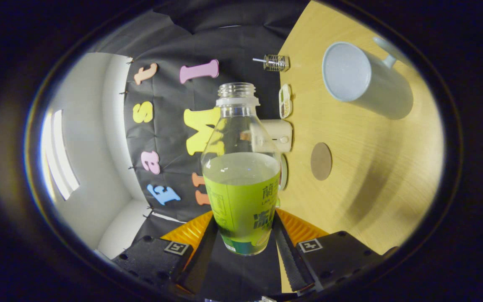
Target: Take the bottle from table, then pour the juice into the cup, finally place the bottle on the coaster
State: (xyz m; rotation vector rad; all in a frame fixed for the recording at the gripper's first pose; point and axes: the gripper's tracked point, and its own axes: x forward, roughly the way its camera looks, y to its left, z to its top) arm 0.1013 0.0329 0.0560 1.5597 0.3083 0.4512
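The fingers (243, 235) gripped the uncapped, half-full bottle (241, 167) low on its slick label, lifted sideways off the bench (363, 176) toward the cup (363, 79); sloshy, bottom-heavy.

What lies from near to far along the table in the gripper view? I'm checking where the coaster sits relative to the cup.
Gripper shut on the bottle → round brown coaster on the table → grey cup.
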